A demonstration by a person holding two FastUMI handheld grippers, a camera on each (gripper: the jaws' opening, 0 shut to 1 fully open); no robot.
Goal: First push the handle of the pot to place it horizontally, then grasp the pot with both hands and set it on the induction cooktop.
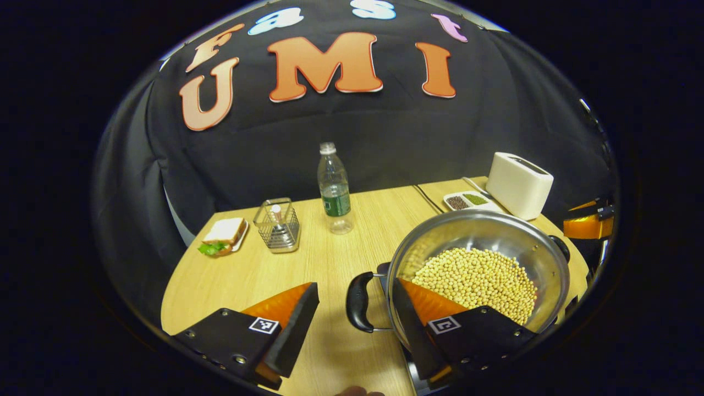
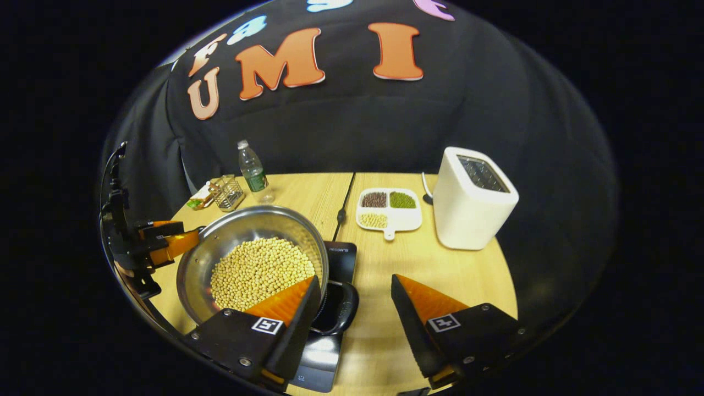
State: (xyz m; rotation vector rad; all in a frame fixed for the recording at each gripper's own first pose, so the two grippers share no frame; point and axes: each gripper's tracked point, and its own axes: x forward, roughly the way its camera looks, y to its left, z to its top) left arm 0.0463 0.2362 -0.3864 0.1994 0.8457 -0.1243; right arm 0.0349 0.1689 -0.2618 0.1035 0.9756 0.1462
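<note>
Steel pot (image 2: 250, 250) of soybeans sits on the induction cooktop (image 2: 341, 258) near the tabletop's front edge. We note the left gripper (image 1: 357, 308) open, fingers either side of the pot's left handle (image 1: 358, 302); right gripper (image 2: 355, 308) open around the right handle (image 2: 342, 311).

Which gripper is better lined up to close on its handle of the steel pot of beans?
Left, probably: the left gripper is open with the black handle centred between its fingers. The right gripper has its handle hugging one finger.
</note>
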